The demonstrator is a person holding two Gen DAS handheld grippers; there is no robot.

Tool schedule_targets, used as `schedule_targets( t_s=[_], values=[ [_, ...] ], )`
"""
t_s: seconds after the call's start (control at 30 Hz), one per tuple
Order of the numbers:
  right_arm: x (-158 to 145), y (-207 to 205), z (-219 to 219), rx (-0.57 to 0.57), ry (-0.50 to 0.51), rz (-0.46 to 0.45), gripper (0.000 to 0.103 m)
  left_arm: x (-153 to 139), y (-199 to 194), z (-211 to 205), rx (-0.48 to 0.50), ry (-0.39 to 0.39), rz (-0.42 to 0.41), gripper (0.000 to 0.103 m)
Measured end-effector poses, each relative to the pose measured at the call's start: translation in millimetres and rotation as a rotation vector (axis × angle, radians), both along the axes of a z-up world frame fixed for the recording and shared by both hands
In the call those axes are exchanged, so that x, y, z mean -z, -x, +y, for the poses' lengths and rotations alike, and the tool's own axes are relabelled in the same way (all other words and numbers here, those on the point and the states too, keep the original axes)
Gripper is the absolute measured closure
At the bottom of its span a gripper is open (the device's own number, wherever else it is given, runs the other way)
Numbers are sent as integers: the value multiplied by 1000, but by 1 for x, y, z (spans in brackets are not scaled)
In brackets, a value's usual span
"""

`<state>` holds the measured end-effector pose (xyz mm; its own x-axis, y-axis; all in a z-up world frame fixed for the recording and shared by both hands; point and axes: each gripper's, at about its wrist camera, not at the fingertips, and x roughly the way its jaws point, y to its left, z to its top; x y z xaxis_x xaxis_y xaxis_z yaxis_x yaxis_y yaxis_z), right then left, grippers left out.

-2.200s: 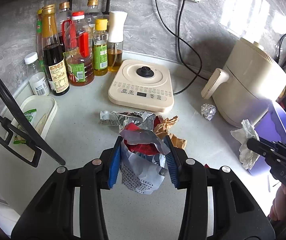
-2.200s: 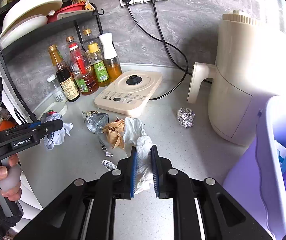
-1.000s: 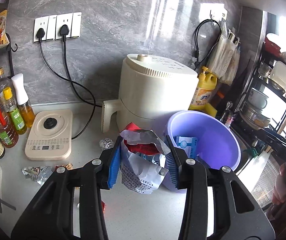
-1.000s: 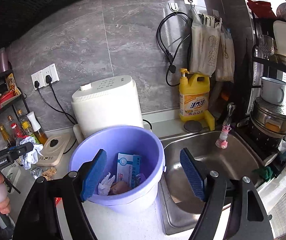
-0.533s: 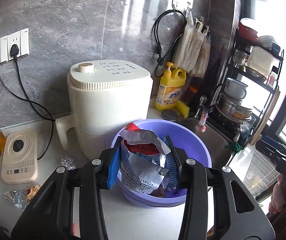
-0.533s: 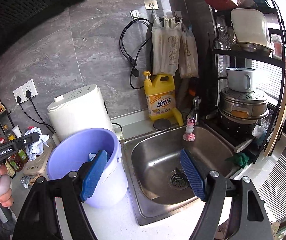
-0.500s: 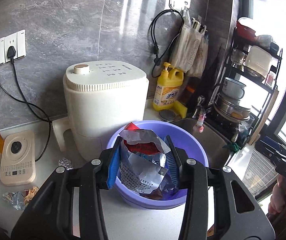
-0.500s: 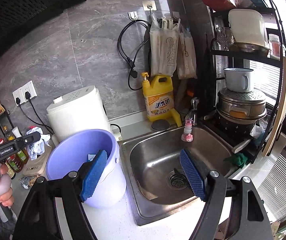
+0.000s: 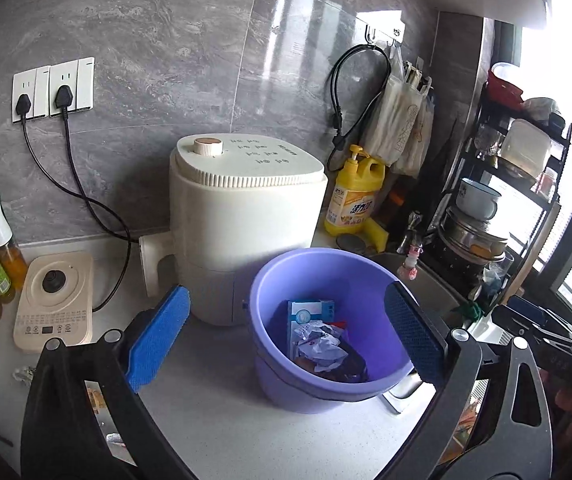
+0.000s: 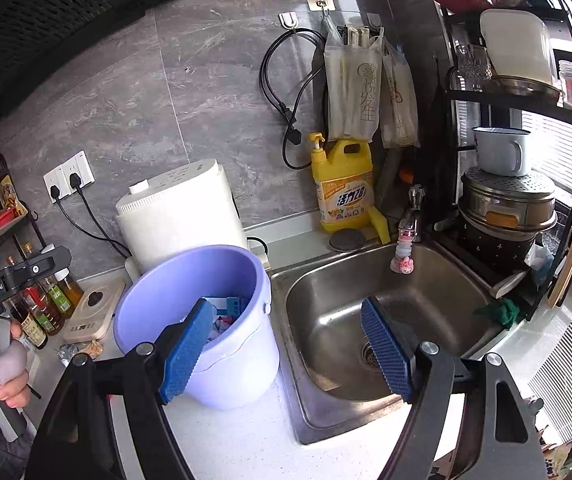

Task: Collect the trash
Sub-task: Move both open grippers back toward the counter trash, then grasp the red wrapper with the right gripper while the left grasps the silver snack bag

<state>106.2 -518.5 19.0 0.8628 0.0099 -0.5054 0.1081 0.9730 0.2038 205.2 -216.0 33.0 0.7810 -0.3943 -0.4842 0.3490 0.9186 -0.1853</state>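
Left wrist view: left gripper (image 9: 286, 334) jaws opening, nothing between them.
Right gripper (image 10: 286, 354): wide apart, empty.
Bucket (image 9: 273, 292): wrappers (image 9: 320, 346) inside; air fryer (image 9: 245, 216) just behind it.
Writing: "GenRobot.AI" on left gripper.

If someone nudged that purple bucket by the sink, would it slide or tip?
The purple bucket would probably slide easily: it looks like thin plastic holding only crumpled wrappers. It may tip if pushed near its rim, since its base looks narrower than its top.
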Motion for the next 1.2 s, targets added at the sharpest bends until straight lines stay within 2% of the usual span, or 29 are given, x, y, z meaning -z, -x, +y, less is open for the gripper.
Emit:
schedule_targets(
  t_s=[0.2, 0.53, 0.73, 0.9, 1.07, 1.13, 1.2],
  values=[
    [0, -12, 38, -99, -3, 2, 21, 5, 13, 47, -116, -2, 13, 6],
    [11, -32, 112, -296, -11, 42, 21, 28, 39, 130, -302, 40, 77, 6],
    [18, -40, 152, -412, 4, 68, 29, 44, 51, 160, -374, 38, 103, 6],
    [27, -48, 185, -514, 16, 104, 39, 58, 56, 183, -431, 73, 136, 6],
    [43, -60, 221, -623, 26, 155, 43, 75, 59, 202, -490, 94, 173, 7],
    [51, -64, 234, -664, 33, 177, 44, 82, 59, 208, -513, 98, 188, 8],
    [62, -70, 246, -704, 41, 213, 45, 90, 60, 212, -529, 97, 209, 16]
  ],
)
